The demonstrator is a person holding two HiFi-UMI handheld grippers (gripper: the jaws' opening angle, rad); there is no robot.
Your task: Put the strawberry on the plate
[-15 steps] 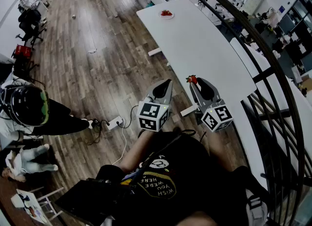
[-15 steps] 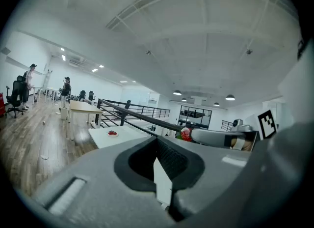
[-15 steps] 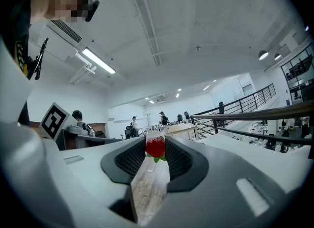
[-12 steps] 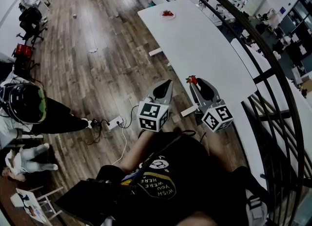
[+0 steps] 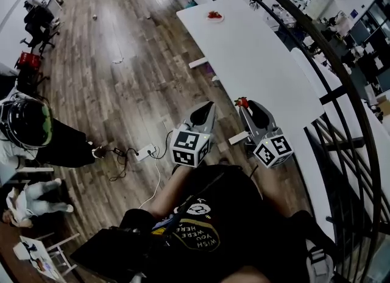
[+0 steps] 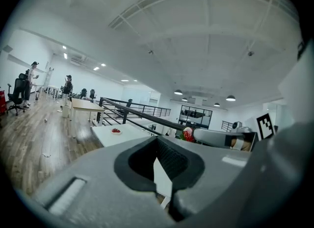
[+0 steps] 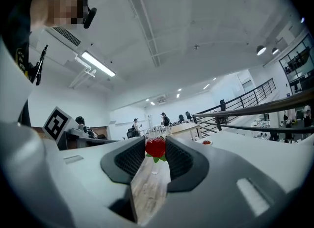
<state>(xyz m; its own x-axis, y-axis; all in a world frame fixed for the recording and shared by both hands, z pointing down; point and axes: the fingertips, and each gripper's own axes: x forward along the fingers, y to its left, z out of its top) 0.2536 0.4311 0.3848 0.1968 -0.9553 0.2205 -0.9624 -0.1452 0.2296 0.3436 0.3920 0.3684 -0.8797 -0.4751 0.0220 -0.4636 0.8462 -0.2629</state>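
I hold the strawberry (image 7: pixel 156 147) pinched at the tips of my right gripper (image 5: pixel 245 108), in the air by the near end of the white table (image 5: pixel 256 56). It is small and red, with green leaves on its underside. The plate (image 5: pixel 214 16) is small, white and round. It lies flat at the table's far end, well apart from the strawberry, with something red on it.

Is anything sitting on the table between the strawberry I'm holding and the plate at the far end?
Nothing visible: the strawberry in the right tool has only bare white table between it and the plate.
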